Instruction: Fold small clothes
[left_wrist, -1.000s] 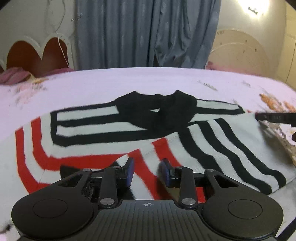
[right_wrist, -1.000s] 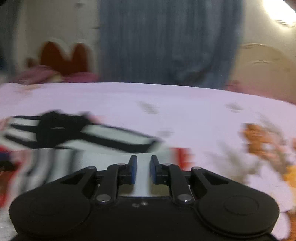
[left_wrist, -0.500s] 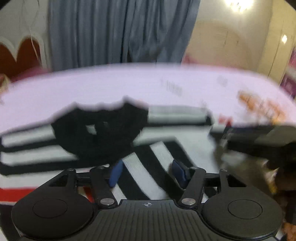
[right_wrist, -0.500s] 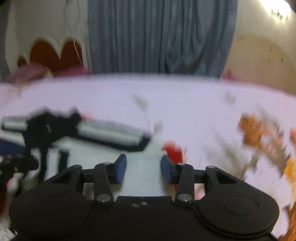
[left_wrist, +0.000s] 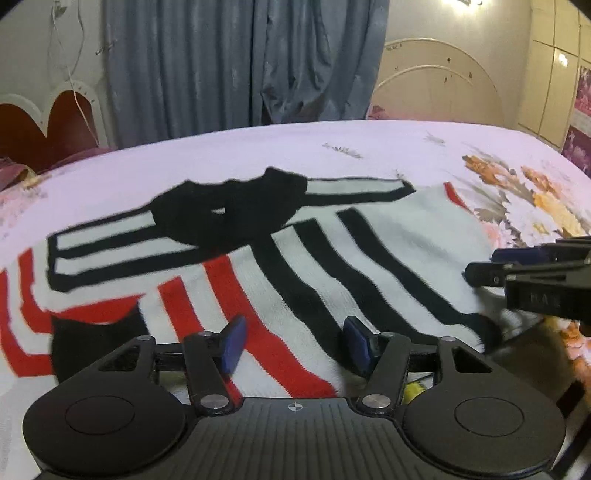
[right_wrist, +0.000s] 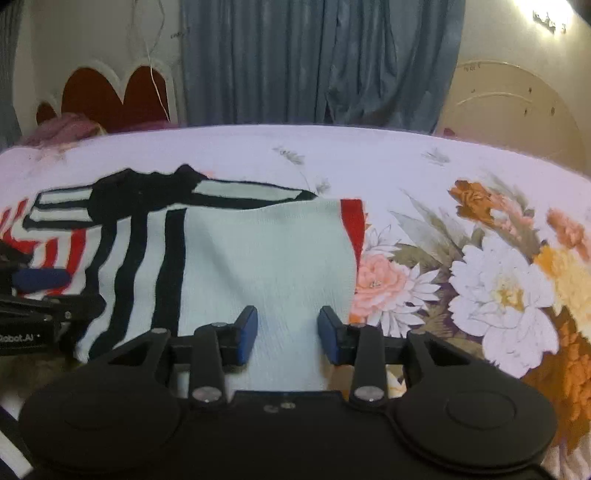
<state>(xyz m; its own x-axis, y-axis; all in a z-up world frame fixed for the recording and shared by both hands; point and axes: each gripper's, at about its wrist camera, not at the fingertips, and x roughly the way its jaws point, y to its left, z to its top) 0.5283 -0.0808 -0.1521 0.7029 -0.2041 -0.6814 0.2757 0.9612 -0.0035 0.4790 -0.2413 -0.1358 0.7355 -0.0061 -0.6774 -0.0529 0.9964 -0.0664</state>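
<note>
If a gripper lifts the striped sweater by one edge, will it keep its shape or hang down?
The striped sweater looks like soft knit and already lies folded over itself on the bedsheet, so it would probably droop and unfold. A pinch at one edge would likely lift only the top layer. Pushed, it may bunch up instead of sliding, since knit tends to catch on fabric.

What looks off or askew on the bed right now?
The striped knit sweater lies slanted across the floral bedsheet, one folded panel's black stripes running across the red ones. No damage or spill shows. Left gripper and right gripper hold nothing.
</note>
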